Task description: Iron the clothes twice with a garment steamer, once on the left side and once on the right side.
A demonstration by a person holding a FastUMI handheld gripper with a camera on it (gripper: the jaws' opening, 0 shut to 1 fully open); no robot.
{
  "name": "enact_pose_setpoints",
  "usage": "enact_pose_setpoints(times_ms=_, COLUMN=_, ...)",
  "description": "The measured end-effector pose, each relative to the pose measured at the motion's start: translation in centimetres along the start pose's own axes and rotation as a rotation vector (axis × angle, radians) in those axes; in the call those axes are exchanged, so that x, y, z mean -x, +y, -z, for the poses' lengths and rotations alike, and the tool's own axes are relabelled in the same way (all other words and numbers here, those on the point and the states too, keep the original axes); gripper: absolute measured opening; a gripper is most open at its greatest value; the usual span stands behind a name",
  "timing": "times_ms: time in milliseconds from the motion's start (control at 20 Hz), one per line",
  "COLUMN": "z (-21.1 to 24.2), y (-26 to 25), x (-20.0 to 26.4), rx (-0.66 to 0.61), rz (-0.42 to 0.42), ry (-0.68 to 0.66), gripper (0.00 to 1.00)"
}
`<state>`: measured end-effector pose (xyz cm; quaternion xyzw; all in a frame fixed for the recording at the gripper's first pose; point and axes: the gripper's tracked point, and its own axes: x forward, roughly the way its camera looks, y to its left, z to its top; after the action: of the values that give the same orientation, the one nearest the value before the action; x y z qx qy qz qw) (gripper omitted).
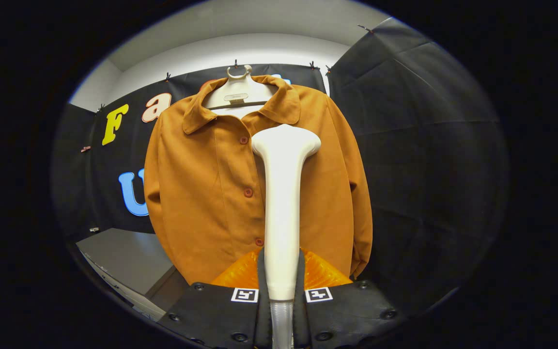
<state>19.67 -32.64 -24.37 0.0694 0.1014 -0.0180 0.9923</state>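
A brown-orange buttoned shirt (201, 189) hangs on a white hanger (236, 92) straight ahead of me. My gripper (282, 278) is shut on the handle of a white garment steamer (283, 194), both fingers pressing its sides. The steamer stands upright from between the fingers. Its head (286, 140) sits high on the shirt, just right of the button line and below the collar. Whether the head touches the cloth I cannot tell. The steamer hides a strip of the shirt's right front panel.
A grey table (124, 257) lies low to the left of the shirt. Black cloth walls close in behind and to the right. A hose leaves the steamer's base (281, 320) below the fingers.
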Motion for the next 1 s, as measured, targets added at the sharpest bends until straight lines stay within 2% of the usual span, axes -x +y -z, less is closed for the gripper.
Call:
enact_pose_setpoints(times_ms=750, z=13.1, y=-1.6, x=4.8, rx=-0.015, rz=0.073, ry=0.258, gripper=0.20)
enact_pose_setpoints(times_ms=1000, z=15.6, y=-1.9, x=7.1, rx=-0.023, rz=0.109, ry=0.337, gripper=0.21)
